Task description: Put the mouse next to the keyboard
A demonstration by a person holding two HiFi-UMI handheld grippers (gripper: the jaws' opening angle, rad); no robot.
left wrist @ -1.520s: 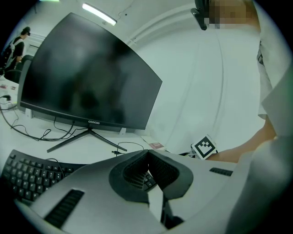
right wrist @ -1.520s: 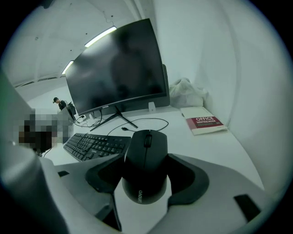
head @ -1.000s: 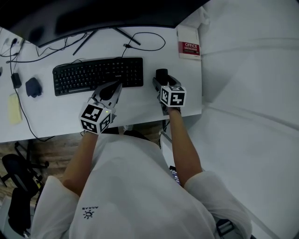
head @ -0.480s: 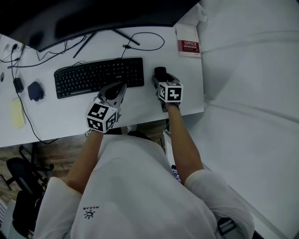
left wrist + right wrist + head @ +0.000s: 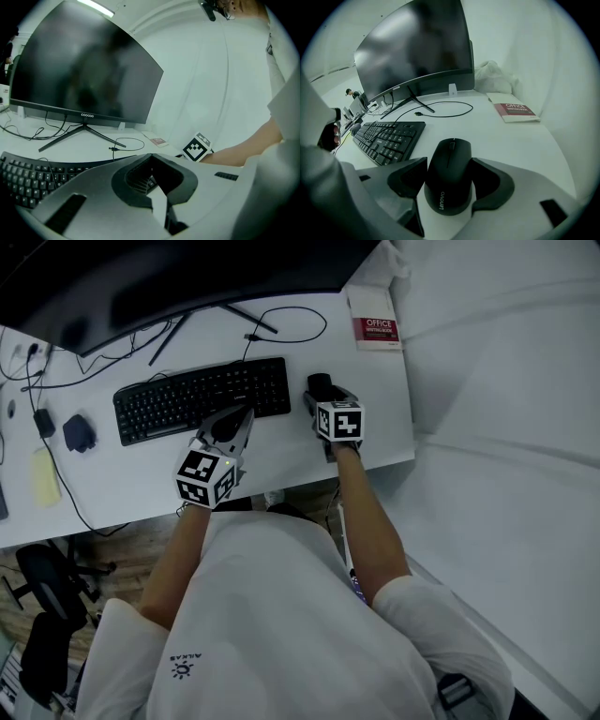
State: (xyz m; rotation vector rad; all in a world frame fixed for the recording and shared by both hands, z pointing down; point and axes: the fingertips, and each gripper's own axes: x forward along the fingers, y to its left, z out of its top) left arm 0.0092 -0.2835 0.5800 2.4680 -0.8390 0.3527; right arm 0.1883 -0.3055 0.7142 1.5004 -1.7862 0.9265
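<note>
A black mouse (image 5: 450,180) rests on the white desk (image 5: 366,437), just right of the black keyboard (image 5: 202,397). My right gripper (image 5: 322,396) points steeply down over it, and in the right gripper view its dark pads (image 5: 410,176) lie against both sides of the mouse (image 5: 321,383). My left gripper (image 5: 234,420) hovers over the keyboard's near edge, shut with nothing in it. In the left gripper view its jaws (image 5: 151,159) meet in front of the keyboard (image 5: 23,178).
A dark curved monitor (image 5: 417,51) stands at the back on a thin-legged stand. A loose black cable (image 5: 291,324) lies behind the keyboard. A red and white book (image 5: 378,331) lies at the far right corner. The desk's right edge is close to the mouse.
</note>
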